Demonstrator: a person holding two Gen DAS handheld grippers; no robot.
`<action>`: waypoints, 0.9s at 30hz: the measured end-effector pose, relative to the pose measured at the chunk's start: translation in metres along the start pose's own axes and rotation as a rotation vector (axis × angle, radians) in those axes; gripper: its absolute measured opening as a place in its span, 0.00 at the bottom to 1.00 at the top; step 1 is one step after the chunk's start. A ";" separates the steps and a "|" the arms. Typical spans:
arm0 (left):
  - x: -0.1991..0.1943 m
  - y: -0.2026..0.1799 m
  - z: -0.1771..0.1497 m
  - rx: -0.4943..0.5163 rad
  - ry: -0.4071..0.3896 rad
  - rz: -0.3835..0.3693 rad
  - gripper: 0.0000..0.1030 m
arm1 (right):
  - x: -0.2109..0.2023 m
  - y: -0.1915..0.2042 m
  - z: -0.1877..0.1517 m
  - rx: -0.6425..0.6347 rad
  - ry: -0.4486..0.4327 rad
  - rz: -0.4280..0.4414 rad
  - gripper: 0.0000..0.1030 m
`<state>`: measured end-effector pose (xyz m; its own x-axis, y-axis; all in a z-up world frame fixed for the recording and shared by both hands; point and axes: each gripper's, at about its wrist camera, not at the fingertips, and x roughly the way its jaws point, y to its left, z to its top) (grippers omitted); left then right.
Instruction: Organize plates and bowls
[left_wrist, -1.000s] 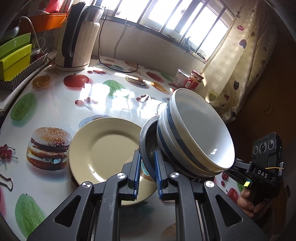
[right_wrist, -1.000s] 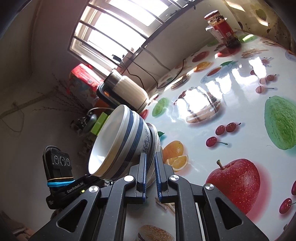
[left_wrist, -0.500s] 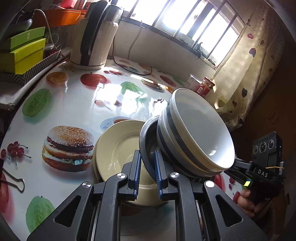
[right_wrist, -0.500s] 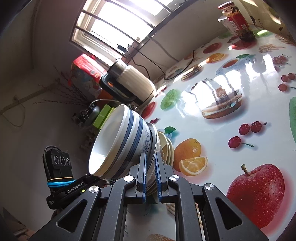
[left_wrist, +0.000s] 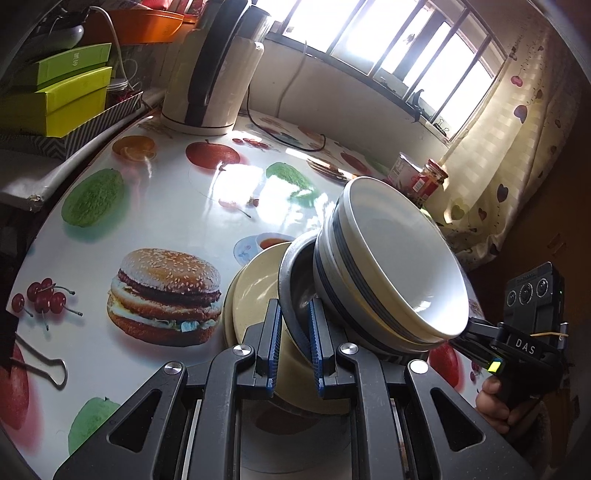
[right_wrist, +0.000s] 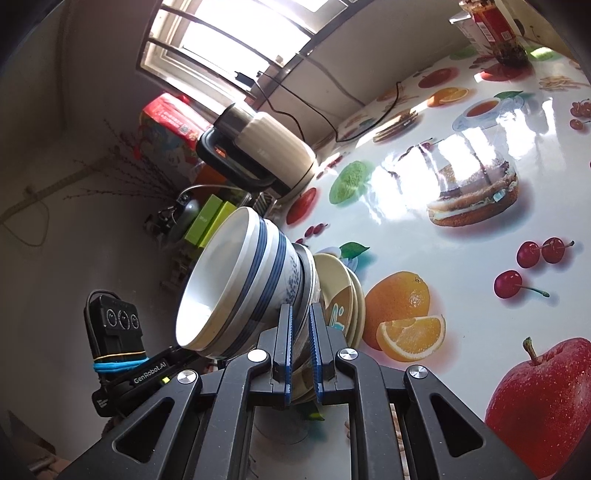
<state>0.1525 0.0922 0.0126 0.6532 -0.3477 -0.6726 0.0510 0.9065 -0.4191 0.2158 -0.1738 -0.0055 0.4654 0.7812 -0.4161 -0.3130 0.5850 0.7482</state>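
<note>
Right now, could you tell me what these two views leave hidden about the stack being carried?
- Left wrist view: the bowls and the left gripper cover much of the cream plates; their number is unclear.
- Right wrist view: the right gripper hides the metal dish rim it pinches.
- Both views: the bowl count stays uncertain.

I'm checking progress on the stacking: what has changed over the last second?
The nested bowls, carried between both tools, have travelled across the table toward the cream plates, which they now overlap. Left tool and right tool stay clamped on the metal bowl's rim.
</note>
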 end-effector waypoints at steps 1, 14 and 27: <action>0.001 0.000 0.000 -0.003 0.003 0.003 0.13 | 0.001 0.000 0.000 -0.001 0.004 -0.001 0.11; 0.000 0.005 -0.003 -0.013 0.000 0.022 0.13 | 0.015 -0.002 0.003 0.003 0.026 0.009 0.11; -0.001 0.004 -0.003 -0.011 -0.001 0.034 0.16 | 0.015 -0.001 0.002 -0.006 0.019 -0.010 0.11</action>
<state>0.1496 0.0952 0.0098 0.6554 -0.3164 -0.6859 0.0203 0.9151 -0.4027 0.2248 -0.1633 -0.0113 0.4530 0.7792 -0.4331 -0.3131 0.5940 0.7410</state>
